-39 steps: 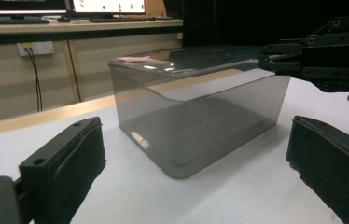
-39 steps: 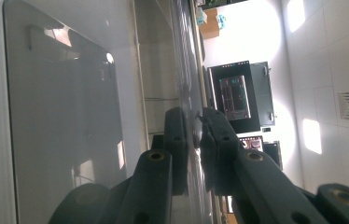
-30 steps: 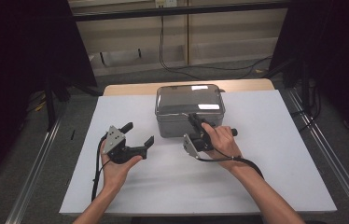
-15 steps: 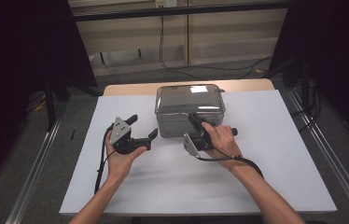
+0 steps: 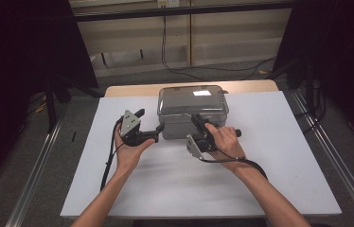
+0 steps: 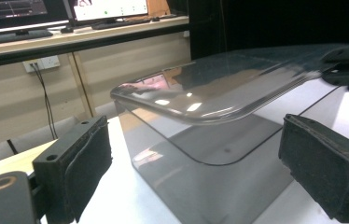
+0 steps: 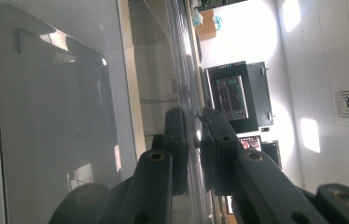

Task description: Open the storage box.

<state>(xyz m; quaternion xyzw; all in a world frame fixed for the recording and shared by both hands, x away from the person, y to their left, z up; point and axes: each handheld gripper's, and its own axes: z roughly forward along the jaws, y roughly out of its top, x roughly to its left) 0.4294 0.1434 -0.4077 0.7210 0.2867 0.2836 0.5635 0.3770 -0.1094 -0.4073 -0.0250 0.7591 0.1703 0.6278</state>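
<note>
- A clear box (image 5: 192, 112) stands on the white sheet (image 5: 279, 156) covering the table, toward its far edge and near the middle.
- Its lid (image 6: 219, 86) is clear too, and in the left gripper view it sits lifted at one side, tilted above the box's rim.
- The right gripper (image 5: 199, 124) is at the box's near edge (held in the person's right hand (image 5: 225, 142)); its jaws are pinched together on the lid's thin edge, as the right gripper view shows (image 7: 196, 140).
- The left gripper (image 5: 149, 125) sits just beside the box's left near corner, jaws spread wide and holding nothing, with the box between them farther off.
- The left hand (image 5: 128, 150) cups it from below.
</note>
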